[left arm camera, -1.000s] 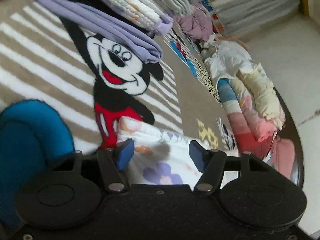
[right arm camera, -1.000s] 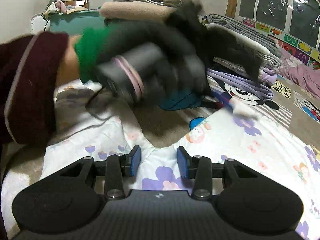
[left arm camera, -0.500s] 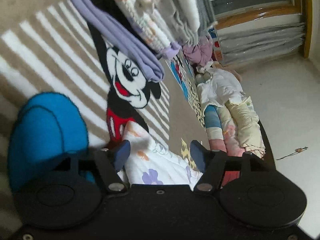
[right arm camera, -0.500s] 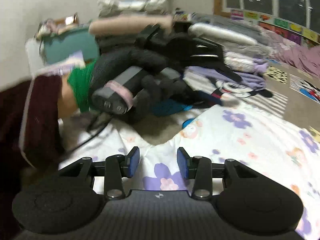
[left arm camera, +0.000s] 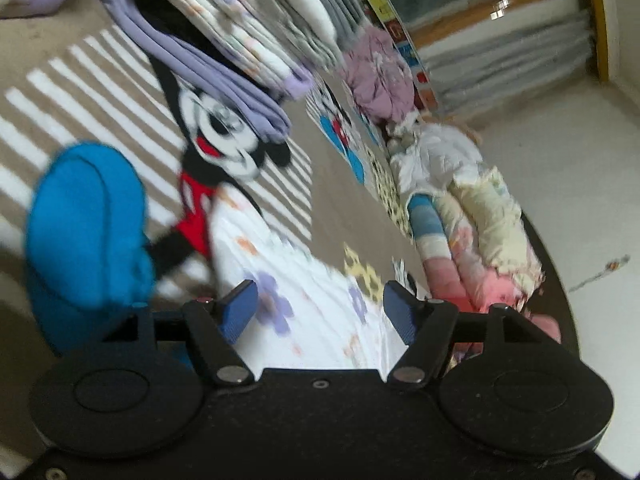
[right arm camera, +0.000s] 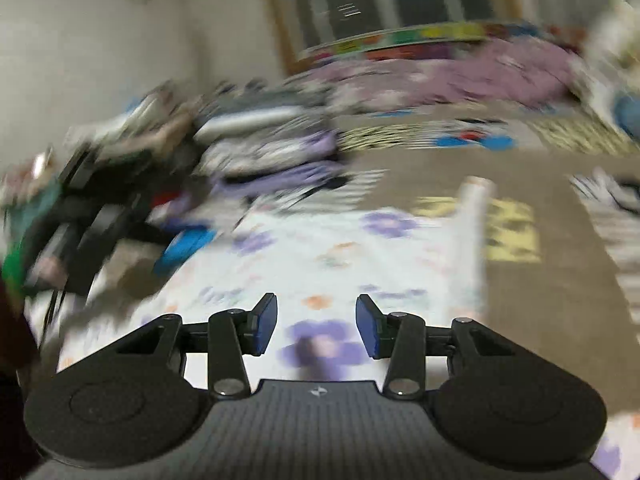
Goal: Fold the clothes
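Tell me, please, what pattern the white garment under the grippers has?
The white garment carries purple and orange flowers, clearest in the left wrist view.

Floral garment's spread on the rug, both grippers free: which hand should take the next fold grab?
Probably right. The right gripper, jaws opening and empty, sits over the middle of the floral garment. The left gripper, also opening, faces only its narrow end by the stacked clothes.

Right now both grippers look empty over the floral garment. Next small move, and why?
Probably bring the right gripper down onto the white floral garment near its right edge. Both sets of jaws are opening with no cloth pinched, left gripper included, and the garment lies spread, unfolded.
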A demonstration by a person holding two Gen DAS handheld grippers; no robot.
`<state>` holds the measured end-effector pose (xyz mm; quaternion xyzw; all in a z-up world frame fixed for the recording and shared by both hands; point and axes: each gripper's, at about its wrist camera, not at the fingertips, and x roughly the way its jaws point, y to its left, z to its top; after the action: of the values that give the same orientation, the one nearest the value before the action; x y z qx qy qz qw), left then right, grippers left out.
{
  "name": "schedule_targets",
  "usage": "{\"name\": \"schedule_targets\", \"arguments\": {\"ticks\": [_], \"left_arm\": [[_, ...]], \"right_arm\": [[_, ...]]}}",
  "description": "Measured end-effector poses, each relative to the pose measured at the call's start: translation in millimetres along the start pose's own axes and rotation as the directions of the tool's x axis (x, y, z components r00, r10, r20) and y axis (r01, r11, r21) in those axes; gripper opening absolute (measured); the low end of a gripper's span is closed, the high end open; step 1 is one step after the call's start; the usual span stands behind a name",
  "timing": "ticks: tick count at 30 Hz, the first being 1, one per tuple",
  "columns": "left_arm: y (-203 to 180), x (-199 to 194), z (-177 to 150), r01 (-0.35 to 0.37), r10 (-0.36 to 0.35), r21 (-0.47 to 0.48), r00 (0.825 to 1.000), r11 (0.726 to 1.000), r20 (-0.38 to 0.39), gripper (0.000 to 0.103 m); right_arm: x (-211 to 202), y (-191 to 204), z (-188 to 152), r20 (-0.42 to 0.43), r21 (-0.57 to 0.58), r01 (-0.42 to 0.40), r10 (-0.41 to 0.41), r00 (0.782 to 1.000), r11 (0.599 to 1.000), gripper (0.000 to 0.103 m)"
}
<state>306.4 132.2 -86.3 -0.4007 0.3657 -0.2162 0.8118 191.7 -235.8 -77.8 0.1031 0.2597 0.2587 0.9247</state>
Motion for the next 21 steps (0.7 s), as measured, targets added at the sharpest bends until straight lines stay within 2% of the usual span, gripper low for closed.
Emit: {"name": "schedule_targets", "arguments": {"ticks": [2,5,8,11,14,17,18,21], "left_arm": [[-15,9,-13,0.005,-0.004,0.036,1.0,0.999,-0.029,0.069],[-42,25,-39,0.014,-0.003,0.128,0.997,0.992,-0.082,0.069],[-71,44,-65,0.011,0.018,0.236,0.992,0.972,-0.122,0.069],[-98,66,-80,-0.005,0.05,0.338,0.991,0.941,-0.123,0.069],[-122,90,-88,-0.004,0.06,0.407,0.99,0.913,-0.126,0.067],[-147,131,-86,0.016,0.07,0.44,0.982,0.898,-0.177,0.063],[-153,146,-85,0.029,0.069,0.434,0.976,0.9,-0.208,0.062],[-164,186,-84,0.043,0.076,0.415,0.961,0.909,-0.265,0.062]], "right_arm": [[-3,-29,-2,0.009,0.118,0.017,-0.018,1.0,0.993,0.051],[-1,-73,-14,-0.022,0.302,0.018,-0.012,1.0,0.953,0.05],[-1,-97,-25,-0.007,0.432,-0.041,0.049,0.999,0.901,0.049],[1,-104,-28,-0.006,0.462,-0.073,0.085,0.996,0.884,0.048],[2,-94,-26,-0.027,0.382,-0.077,0.095,0.995,0.921,0.05],[2,-83,-26,-0.051,0.284,-0.063,0.08,0.995,0.957,0.05],[1,-80,-26,-0.059,0.252,-0.058,0.076,0.995,0.966,0.05],[1,-85,-28,-0.049,0.271,-0.076,0.093,0.994,0.959,0.05]]}}
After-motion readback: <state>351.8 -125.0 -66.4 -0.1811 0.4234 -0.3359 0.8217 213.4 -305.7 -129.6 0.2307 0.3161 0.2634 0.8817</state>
